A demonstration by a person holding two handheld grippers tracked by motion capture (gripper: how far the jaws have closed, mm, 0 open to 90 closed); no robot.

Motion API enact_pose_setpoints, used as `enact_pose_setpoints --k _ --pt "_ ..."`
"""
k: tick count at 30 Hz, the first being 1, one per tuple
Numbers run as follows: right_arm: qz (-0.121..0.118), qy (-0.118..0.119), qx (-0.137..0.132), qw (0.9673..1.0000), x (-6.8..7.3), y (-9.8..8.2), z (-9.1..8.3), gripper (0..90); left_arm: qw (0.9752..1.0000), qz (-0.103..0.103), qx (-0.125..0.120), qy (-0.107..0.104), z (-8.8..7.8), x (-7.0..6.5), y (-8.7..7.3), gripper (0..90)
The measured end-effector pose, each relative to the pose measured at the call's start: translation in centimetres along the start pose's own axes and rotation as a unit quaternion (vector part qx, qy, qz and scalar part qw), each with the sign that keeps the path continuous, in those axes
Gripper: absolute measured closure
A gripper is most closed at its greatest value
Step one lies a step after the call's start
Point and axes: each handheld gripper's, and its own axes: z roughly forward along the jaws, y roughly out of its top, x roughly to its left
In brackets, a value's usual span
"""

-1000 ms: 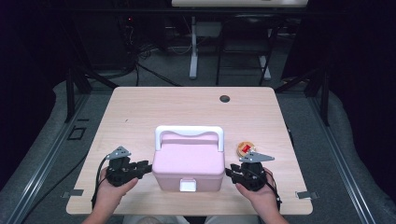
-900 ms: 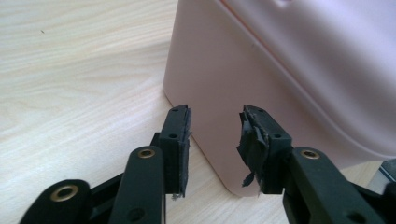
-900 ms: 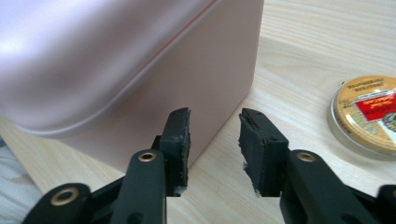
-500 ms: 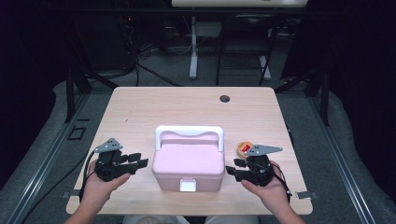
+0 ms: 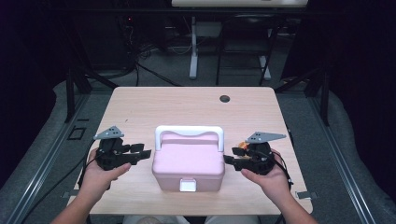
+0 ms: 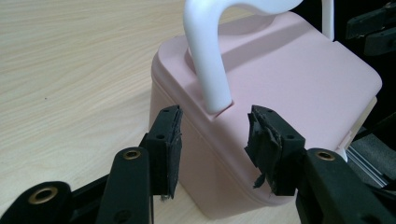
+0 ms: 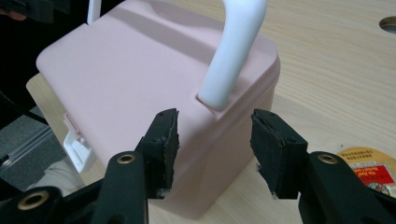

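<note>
Two grippers are flanking one pink box (image 5: 188,161) on the table (image 5: 140,107), so going view by view.

High view: the left gripper (image 5: 145,152) and right gripper (image 5: 228,160) are both pointing inward at the box's short ends, so the box is lying straight ahead of each set of fingers, dead between them. Its long axis is running fingertip to fingertip, and the white handle (image 5: 188,132) is arching along that same line near the far edge. The latch (image 5: 188,185) is facing the person. Neither hand is looking nearer; both are sitting just off the walls, not touching. A small round orange thing (image 5: 240,149) is peeking out behind the right gripper.

Left gripper view: the jaws have just been opening and are standing apart, released, gripping nothing. The box's end wall (image 6: 219,168) is showing in the gap just past the pads (image 6: 171,140), with the handle's post rising just beyond the fingertips.

Right gripper view: same story mirrored. The jaws have just been opening and are holding nothing, with the box end just ahead of the pads (image 7: 166,140). An orange-lidded tin (image 7: 369,165) is lying beside the outer finger.

I'd guess any coming move depends on both staying square to those ends.
</note>
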Motion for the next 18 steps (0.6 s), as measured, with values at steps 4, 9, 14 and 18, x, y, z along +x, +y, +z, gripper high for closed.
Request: enact_pose_setpoints --k 4,9,14,18 --pt "0.006 0.007 -0.003 1.0000 -0.2 0.7 0.6 51.0 1.0000 0.003 0.003 -0.003 0.7 -0.1 0.6 53.6" --pt "0.001 0.012 -0.003 0.9999 -0.3 1.4 1.7 51.0 1.0000 0.004 0.008 -0.003 1.7 0.0 1.3 53.2" --pt "0.001 0.014 0.001 0.9999 -0.4 1.7 2.3 51.1 0.9999 0.005 0.012 -0.003 2.6 0.1 1.8 53.2" --pt "0.001 0.016 0.001 0.9999 -0.5 1.9 2.7 51.6 0.9999 -0.001 0.012 -0.004 3.2 0.3 2.0 53.7"
